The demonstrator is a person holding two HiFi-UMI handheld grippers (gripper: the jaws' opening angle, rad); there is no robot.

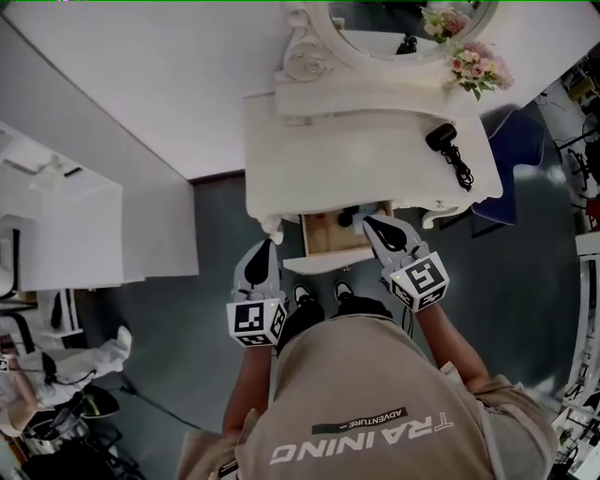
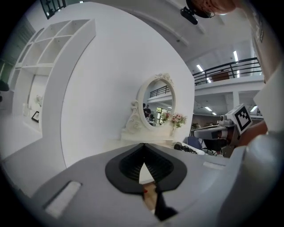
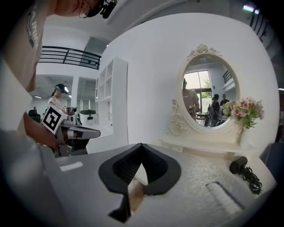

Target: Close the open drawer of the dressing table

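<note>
I am looking steeply down over my own shoulders at the white dressing table (image 1: 309, 159), which is standing against a white wall. Its drawer (image 1: 330, 263) is hanging open under the middle of the top, pulled out toward my feet and showing a wooden inside with a small dark thing in it that I cannot make out. The left gripper (image 1: 265, 248) is hovering just left of the drawer front, near the table's front corner, and I cannot tell whether it is touching anything. Its jaws are meeting at the tips, clenched on nothing. The right gripper (image 1: 372, 225) is pointing in at the drawer's right side, its tips over the right edge. Its jaws are likewise pressed together at the tips and holding nothing. Whether it is touching the drawer I cannot tell. On the tabletop a black corded device (image 1: 448, 145) is lying toward the right, and pink flowers (image 1: 478, 67) are sitting beside the oval mirror (image 1: 403, 28) at the back. A white shelf unit (image 1: 66, 234) is standing off to the left on the grey floor (image 1: 216, 234)
</note>
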